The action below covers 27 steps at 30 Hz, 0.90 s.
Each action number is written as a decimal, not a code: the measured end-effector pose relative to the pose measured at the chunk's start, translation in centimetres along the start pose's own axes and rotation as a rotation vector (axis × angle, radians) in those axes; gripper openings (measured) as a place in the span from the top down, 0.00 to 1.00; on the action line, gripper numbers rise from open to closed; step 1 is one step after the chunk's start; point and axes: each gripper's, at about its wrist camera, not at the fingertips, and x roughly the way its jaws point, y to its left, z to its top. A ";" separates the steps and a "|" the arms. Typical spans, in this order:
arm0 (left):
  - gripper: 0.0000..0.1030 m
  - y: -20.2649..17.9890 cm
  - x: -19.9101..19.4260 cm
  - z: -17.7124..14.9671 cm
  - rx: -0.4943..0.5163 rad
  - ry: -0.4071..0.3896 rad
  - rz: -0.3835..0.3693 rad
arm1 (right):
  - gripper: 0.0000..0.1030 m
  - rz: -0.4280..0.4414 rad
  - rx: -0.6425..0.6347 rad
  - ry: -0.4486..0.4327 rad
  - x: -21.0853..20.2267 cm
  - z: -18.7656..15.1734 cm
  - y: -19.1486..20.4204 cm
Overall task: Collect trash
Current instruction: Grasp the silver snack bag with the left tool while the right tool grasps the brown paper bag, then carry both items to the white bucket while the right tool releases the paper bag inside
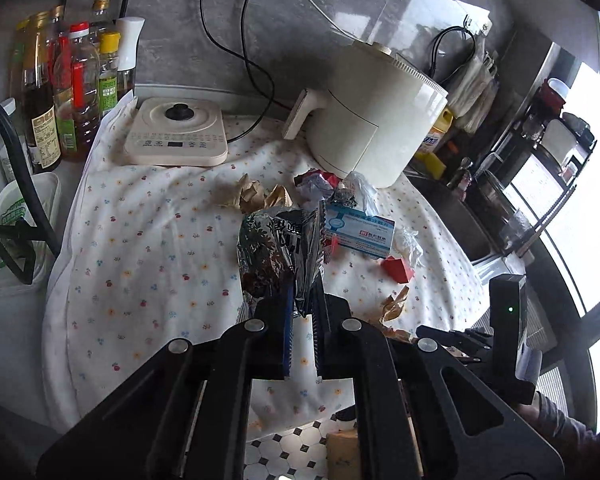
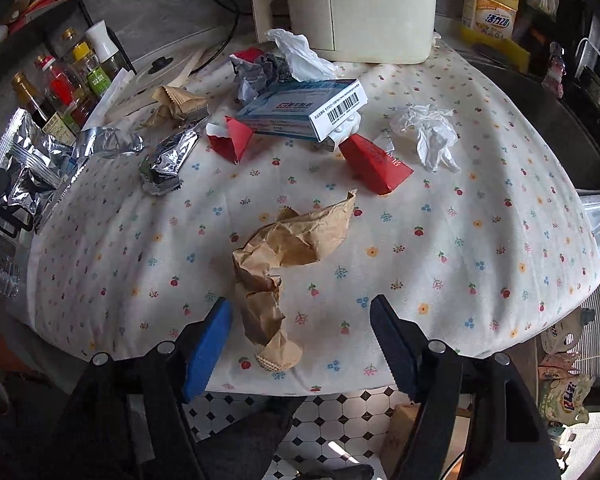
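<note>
My left gripper is shut on a silver foil snack wrapper and holds it above the flowered tablecloth; the same wrapper shows at the left edge of the right wrist view. My right gripper is open, its fingers on either side of a crumpled brown paper bag near the table's front edge. Further back lie a small foil wrapper, a blue-white medicine box, two red cartons, white crumpled plastic and more brown paper.
A cream air fryer and a flat cooker base stand at the back. Oil and sauce bottles line the left. A yellow detergent bottle and the sink are on the right. Tiled floor lies below the table edge.
</note>
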 end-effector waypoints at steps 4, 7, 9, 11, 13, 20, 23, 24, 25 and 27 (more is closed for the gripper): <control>0.92 0.7 -1.0 -0.1 -0.010 -0.018 0.021 | 0.81 0.038 -0.014 -0.030 -0.8 0.3 0.7; 0.92 0.6 -1.3 0.0 -0.014 -0.027 0.024 | 0.82 0.055 -0.019 -0.055 -2.0 0.5 0.9; 0.92 0.0 -1.4 0.0 -0.007 -0.030 0.017 | 0.82 0.055 -0.016 -0.075 -3.0 0.5 0.6; 0.92 -0.8 -1.3 -0.1 0.004 -0.030 0.004 | 0.82 0.053 -0.008 -0.092 -4.2 0.2 -0.1; 0.92 -1.7 -1.0 -0.3 0.012 -0.023 -0.010 | 0.82 0.044 0.007 -0.106 -5.3 -0.4 -1.0; 0.92 -6.6 0.0 -1.4 0.082 0.018 -0.045 | 0.82 0.008 0.090 -0.161 -9.5 -3.3 -5.5; 0.92 -8.9 -0.3 -1.9 0.111 0.019 -0.064 | 0.82 -0.011 0.129 -0.191 -11.5 -4.6 -7.6; 0.92 -9.6 -0.4 -2.1 0.116 0.019 -0.070 | 0.82 -0.019 0.140 -0.201 -12.1 -5.1 -8.3; 0.92 -10.3 -0.6 -2.3 0.122 0.019 -0.078 | 0.82 -0.027 0.149 -0.210 -12.6 -5.6 -8.9; 0.92 -11.8 -0.8 -2.9 0.139 0.023 -0.088 | 0.82 -0.043 0.171 -0.227 -13.7 -6.6 -10.2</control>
